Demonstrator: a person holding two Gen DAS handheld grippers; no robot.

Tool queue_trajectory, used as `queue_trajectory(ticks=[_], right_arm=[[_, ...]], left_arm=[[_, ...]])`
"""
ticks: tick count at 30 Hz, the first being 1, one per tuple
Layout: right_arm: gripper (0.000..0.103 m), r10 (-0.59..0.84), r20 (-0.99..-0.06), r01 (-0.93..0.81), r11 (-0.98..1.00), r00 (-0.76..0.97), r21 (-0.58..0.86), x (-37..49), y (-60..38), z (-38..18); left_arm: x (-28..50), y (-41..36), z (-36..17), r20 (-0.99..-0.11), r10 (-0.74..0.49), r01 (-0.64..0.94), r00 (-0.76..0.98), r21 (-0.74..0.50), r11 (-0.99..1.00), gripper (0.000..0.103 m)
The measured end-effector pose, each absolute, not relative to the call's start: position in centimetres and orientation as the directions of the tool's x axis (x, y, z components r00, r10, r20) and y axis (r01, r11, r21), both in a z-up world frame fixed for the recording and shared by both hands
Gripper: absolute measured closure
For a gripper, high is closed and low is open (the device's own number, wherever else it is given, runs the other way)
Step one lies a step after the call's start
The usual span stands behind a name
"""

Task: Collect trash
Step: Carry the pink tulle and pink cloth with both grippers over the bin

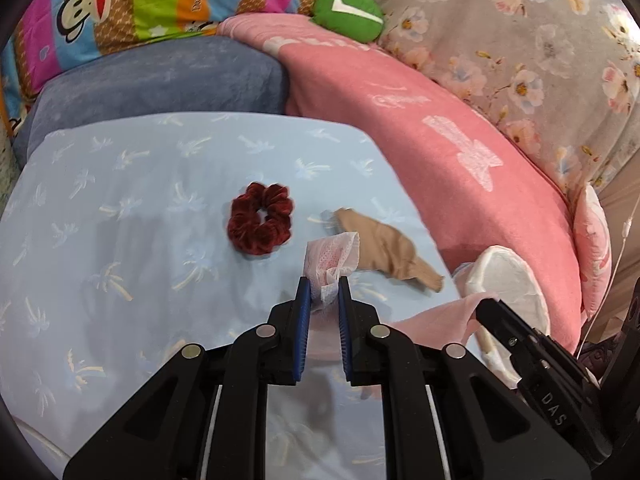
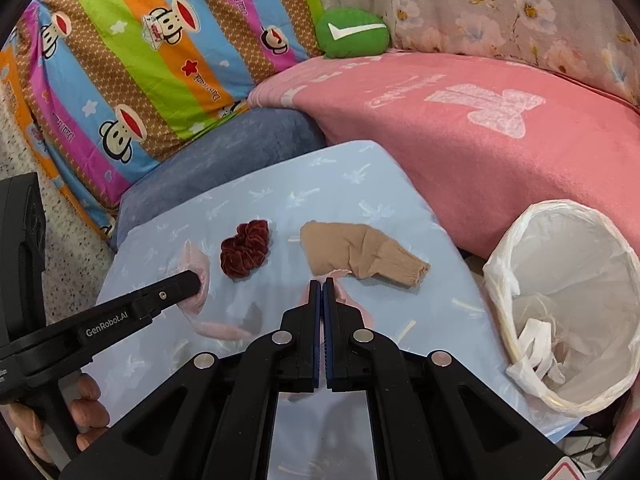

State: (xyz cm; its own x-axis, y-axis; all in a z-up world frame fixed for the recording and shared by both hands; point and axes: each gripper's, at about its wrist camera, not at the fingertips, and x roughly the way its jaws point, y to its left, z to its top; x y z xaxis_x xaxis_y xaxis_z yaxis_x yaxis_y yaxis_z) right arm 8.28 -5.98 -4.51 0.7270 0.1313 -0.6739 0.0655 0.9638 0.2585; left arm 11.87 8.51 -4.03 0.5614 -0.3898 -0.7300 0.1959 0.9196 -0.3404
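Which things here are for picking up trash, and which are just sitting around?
For the job: left gripper, right gripper, the pink cloth both pinch, the lined bin.

Just lying about: red scrunchie, tan stocking, green cushion, pink blanket.

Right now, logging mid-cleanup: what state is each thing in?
Left gripper: shut on pink wrapper.
Right gripper: shut on the same wrapper.
Bin: open, lined, nearly empty.
Scrunchie: lying loose.
Beige stocking: crumpled, lying flat.

Velvety maroon scrunchie (image 1: 260, 224) on smooth cotton-like pillowcase (image 1: 140, 200); fuzzy pink blanket (image 1: 440, 152).
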Motion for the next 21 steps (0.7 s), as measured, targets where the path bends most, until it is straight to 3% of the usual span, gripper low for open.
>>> queue_trajectory(ticks=[13,21], right_arm=[[0.101,0.027,-0.518,0.147,0.945,0.855,0.292,2.6,-13.3,3.6],[0.101,-0.075,-0.476,0.246,0.919,0.876,0.308,-0.3,-19.0,5.4]], left_arm=[[9.7,1.4,1.6,-0.649,-0.484,0.383,0.587,-0.304,0.872,0.09],[9.1,-4.2,3.7,-0.614,-0.553,0.497,0.563,-0.283,0.82,0.089]])
